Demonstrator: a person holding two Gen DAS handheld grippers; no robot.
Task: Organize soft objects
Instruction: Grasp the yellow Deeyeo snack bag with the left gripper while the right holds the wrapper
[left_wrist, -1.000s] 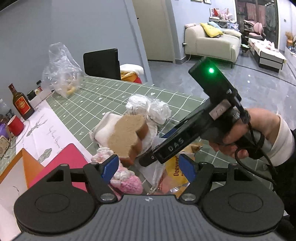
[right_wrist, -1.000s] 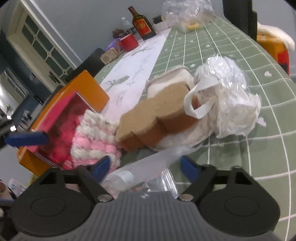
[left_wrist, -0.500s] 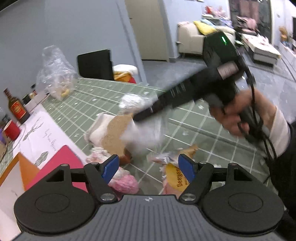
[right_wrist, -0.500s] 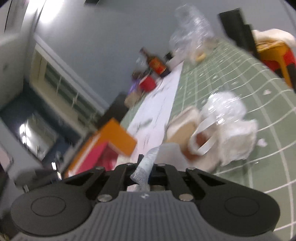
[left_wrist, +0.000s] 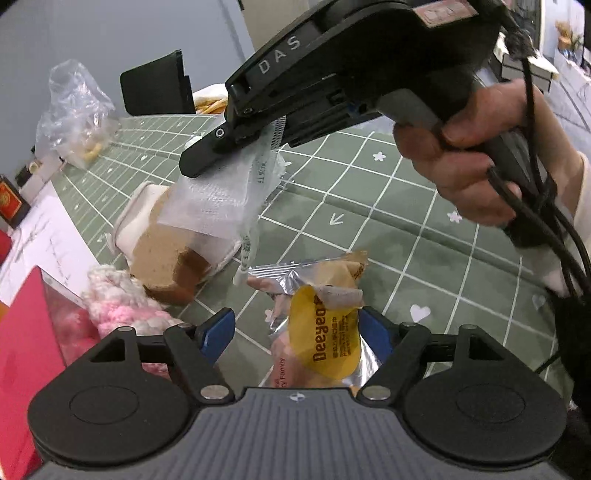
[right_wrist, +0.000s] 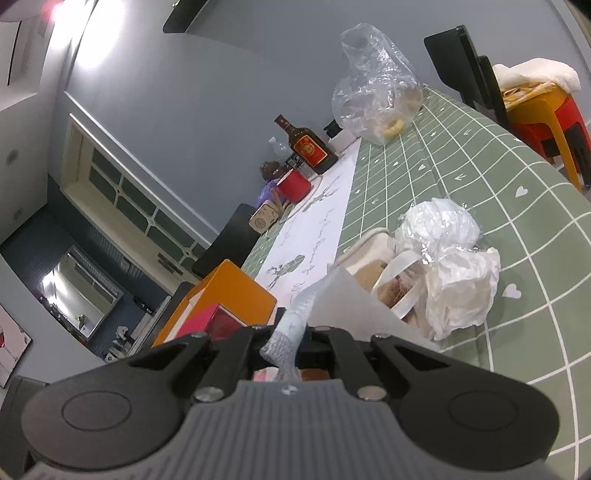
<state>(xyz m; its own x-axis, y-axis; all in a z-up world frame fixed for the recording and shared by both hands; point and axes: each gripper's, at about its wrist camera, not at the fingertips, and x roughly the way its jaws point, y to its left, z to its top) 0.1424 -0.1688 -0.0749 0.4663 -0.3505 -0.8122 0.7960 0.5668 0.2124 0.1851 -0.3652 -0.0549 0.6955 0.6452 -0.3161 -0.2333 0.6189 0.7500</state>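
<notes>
Fingers of the raised right gripper (left_wrist: 229, 144) pinch a clear plastic bag (left_wrist: 218, 199); left gripper (left_wrist: 295, 332) gapes over a snack packet (left_wrist: 325, 332).

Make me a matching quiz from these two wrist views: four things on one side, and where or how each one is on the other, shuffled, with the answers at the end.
Things:
1. clear plastic bag
2. Deeyeo packet
3. red cup
4. pink and white knitted item

Places or states:
A. lies on the green grid tablecloth between the open left claw's blue fingertips
B. stands near the dark bottle
C. pinched in the shut right claw, hanging above the table
D. rests beside the red box

Pairs: 1-C, 2-A, 3-B, 4-D
</notes>
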